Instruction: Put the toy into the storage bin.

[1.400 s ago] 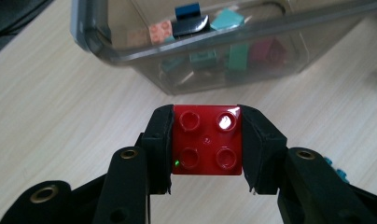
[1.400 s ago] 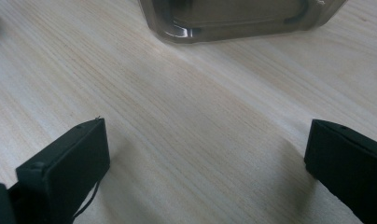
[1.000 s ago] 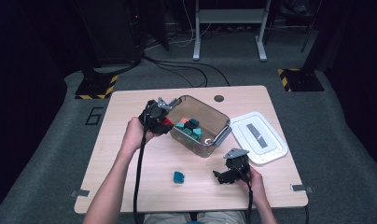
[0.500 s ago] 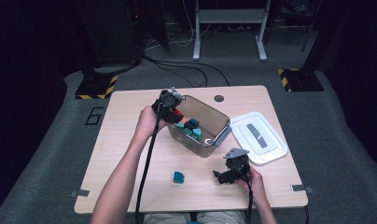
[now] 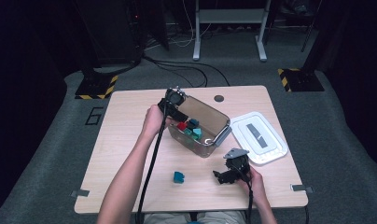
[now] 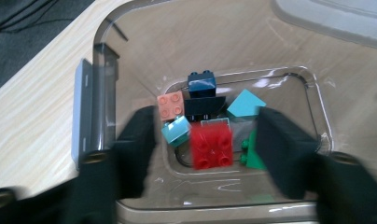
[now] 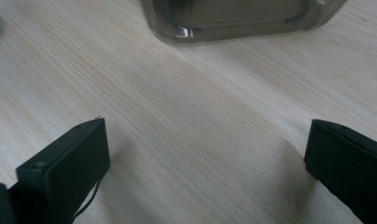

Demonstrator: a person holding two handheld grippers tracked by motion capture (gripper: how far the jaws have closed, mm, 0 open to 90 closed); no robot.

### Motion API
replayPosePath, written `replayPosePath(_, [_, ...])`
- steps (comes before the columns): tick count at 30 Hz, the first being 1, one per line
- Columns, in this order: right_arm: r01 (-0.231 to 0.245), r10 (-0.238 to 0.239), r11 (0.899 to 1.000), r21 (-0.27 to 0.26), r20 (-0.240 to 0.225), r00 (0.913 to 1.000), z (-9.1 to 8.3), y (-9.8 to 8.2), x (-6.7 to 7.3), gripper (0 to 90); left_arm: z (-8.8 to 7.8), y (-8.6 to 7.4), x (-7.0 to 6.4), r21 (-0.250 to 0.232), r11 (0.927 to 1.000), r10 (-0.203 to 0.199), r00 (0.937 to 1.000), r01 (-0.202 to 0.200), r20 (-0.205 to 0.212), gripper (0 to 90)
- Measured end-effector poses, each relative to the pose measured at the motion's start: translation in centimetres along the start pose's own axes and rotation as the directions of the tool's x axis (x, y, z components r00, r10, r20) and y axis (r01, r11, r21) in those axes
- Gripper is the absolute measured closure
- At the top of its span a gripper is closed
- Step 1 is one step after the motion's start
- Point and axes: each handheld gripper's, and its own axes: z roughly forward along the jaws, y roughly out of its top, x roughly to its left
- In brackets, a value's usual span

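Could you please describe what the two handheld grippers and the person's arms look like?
Both grippers are black. The left gripper has blocky black jaws and a black cable running back along a bare forearm. The right gripper carries a grey three-cornered plate on top and trails its own black cable. No sleeves are visible.

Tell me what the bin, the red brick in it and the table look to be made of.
Bin: smoky clear plastic, glossy; the wood shows through its walls, with glints.
Red brick: moulded plastic, fairly shiny; four round studs on top.
Table: pale wood or wood-look laminate, matte; fine straight grain lines.
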Motion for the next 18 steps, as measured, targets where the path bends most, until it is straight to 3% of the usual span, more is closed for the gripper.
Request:
replayPosePath(2, [-0.001, 0.001, 1.000, 0.000, 0.000, 1.0000, 0.0, 0.0, 0.0, 0.0, -0.3, -0.2, 0.2, -0.009, 0.9997, -0.023, 0.9997, 0.023, 0.006, 25.6])
replayPosePath(6, [-0.001, 0.001, 1.000, 0.001, 0.000, 1.0000, 0.0, 0.0, 0.0, 0.0, -1.1, -1.0, 0.1, -0.013, 0.9998, -0.016, 0.9999, 0.016, 0.005, 15.9])
replayPosePath(13, [0.002, -0.002, 1.000, 0.001, -0.001, 1.0000, 0.0, 0.0, 0.0, 0.0, -3.0, -2.7, -0.1, -0.056, 0.9983, -0.015, 0.9999, 0.015, -0.007, 11.7])
replayPosePath(18, [0.002, -0.002, 1.000, 0.001, -0.002, 1.0000, 0.0, 0.0, 0.0, 0.0, -4.1, -4.2, -0.6, -0.061, 0.9981, 0.009, 0.9998, -0.010, -0.019, 10.2])
